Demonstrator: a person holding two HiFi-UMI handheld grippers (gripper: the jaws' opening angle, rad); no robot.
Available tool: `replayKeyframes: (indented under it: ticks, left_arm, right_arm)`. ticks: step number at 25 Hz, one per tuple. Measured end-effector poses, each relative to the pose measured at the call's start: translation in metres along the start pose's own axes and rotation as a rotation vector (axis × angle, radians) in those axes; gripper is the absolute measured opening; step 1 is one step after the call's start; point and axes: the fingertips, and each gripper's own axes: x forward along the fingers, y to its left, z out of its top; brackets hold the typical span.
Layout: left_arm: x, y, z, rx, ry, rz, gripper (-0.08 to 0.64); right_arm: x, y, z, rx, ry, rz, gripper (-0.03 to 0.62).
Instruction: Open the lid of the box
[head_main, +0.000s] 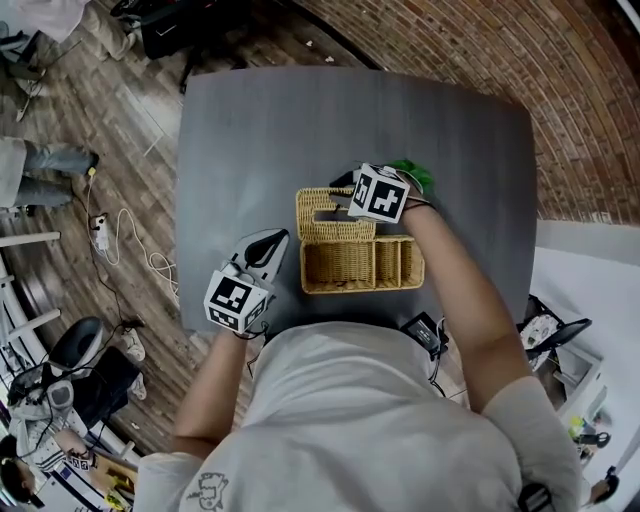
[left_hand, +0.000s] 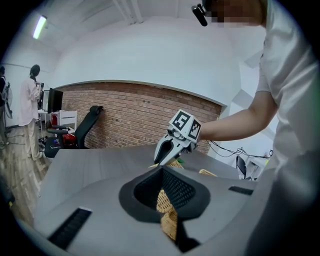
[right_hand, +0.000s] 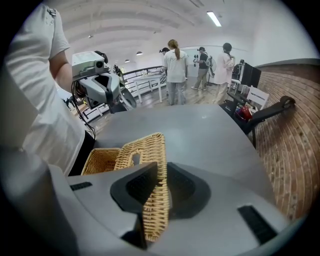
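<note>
Wicker box (head_main: 360, 264): on grey desk (head_main: 250, 130), directly ahead of left hand-held gripper (left_hand: 165, 197), whose jaws are clamped on its wicker side wall. Lid (head_main: 322, 226): raised off the box, compartments exposed, its free edge pinched between the jaws of right hand-held gripper (right_hand: 159, 186); box body sits below and left of that gripper

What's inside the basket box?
The wicker box looks empty: just its woven bottom and some dividers at one end. Its near wall hides the strip of bottom right behind it.
</note>
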Motion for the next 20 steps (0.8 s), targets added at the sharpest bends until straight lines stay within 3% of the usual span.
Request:
replayKeyframes:
  ticks: [11, 20]
  left_arm:
    - [-0.012, -0.022, 0.0, 0.008, -0.008, 0.048, 0.011]
    - [-0.03, -0.061, 0.0, 0.049, -0.027, 0.095, 0.011]
  right_arm:
    - [-0.016, 0.01, 0.003, -0.059, -0.049, -0.079, 0.104]
    - [-0.042, 0.059, -0.005, -0.086, -0.102, -0.105, 0.115]
